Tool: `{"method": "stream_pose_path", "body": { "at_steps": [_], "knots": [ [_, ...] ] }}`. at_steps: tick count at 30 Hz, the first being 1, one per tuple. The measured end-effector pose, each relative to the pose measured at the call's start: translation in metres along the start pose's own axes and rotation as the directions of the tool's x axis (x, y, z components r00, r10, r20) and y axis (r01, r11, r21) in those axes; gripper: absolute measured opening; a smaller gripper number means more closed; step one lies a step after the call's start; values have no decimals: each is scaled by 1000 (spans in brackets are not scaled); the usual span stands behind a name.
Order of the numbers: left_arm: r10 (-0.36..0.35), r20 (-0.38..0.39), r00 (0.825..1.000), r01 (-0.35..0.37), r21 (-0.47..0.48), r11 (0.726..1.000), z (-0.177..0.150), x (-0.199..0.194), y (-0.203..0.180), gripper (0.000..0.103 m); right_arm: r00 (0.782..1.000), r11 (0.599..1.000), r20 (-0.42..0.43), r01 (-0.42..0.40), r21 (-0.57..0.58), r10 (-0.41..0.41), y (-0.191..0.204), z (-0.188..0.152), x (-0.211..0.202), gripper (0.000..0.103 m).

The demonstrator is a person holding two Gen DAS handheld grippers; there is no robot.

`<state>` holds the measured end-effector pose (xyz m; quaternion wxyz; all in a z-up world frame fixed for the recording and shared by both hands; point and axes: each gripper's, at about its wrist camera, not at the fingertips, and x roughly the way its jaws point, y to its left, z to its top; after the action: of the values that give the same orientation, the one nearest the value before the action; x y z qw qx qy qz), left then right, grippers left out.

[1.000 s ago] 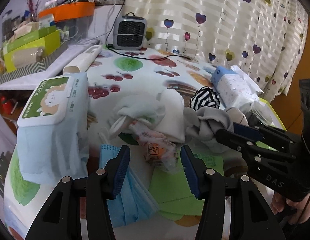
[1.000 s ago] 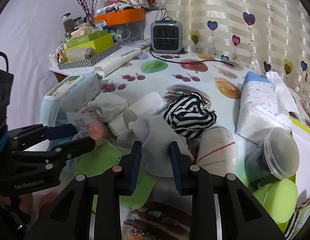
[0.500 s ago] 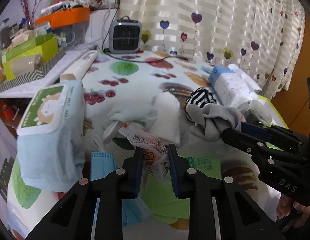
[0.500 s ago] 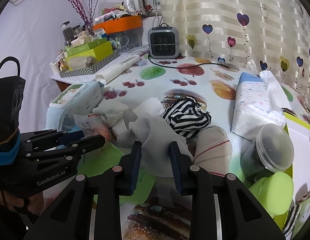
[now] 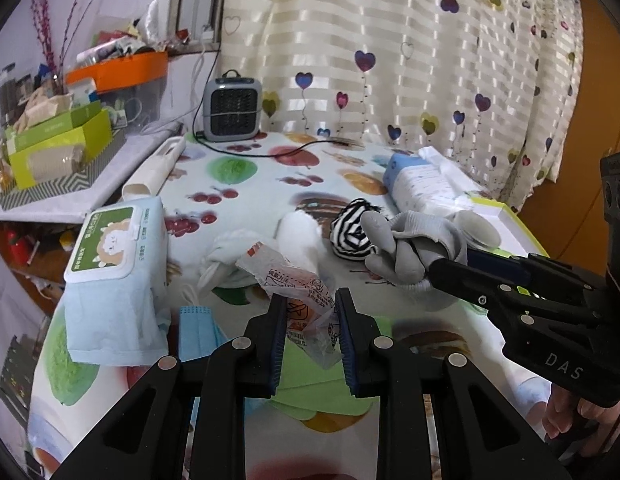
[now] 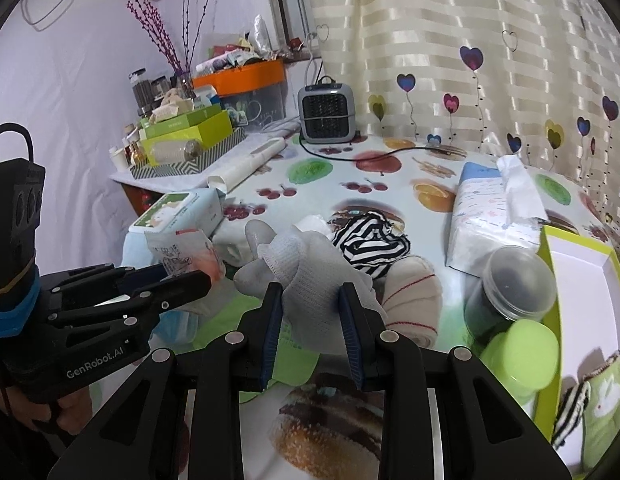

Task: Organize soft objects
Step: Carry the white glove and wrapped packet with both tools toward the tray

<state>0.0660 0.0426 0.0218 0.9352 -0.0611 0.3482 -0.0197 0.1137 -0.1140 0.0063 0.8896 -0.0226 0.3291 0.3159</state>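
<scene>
My left gripper [image 5: 310, 308] is shut on a crinkly clear and orange printed packet [image 5: 294, 280] and holds it above the table. From the right wrist view, the same left gripper [image 6: 206, 278] comes in from the left with the packet [image 6: 182, 254] at its tips. My right gripper [image 6: 310, 300] is shut on a grey knit glove [image 6: 310, 264], whose fingers stick up past the pads. In the left wrist view the right gripper [image 5: 433, 268] reaches in from the right with the glove [image 5: 413, 236] bunched at its tips.
On the fruit-print tablecloth [image 5: 246, 184] lie a striped black and white cloth [image 6: 369, 236], a white cloth [image 5: 298, 232], a wet wipes pack [image 5: 114, 256], a blue face mask [image 5: 196, 332], a tissue pack [image 6: 485, 216], a beige sock [image 6: 409, 292], a jar [image 6: 509, 284] and a yellow-green box [image 6: 577, 264]. A heater [image 5: 233, 106] stands at the back.
The left jaws closed on the packet and lifted it off the pile. The right gripper rose with the glove still in it.
</scene>
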Motion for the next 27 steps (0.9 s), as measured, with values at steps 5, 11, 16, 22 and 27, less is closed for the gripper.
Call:
{"method": "stream_pose_path", "body": {
  "at_steps": [5,11,16,22,27],
  "knots": [
    [-12,10,1000,12,18,1000,1,-8,-10,23,999,1000,29,13,8,-13,-1,0,-17,30],
    [-24,24,999,23,35,999,1,-17,-18,23,998,999,56,30,18,-31,-3,-3,-36,30],
    [-36,37,999,35,45,998,2,-25,-26,23,996,999,79,43,28,-45,-6,-6,-51,30],
    [-67,55,996,65,42,997,3,-36,-31,23,993,997,100,56,47,-61,-13,-9,-67,30],
    [-71,59,996,68,54,996,5,-38,-37,23,991,995,111,71,66,-78,-20,-12,-76,30]
  ]
}}
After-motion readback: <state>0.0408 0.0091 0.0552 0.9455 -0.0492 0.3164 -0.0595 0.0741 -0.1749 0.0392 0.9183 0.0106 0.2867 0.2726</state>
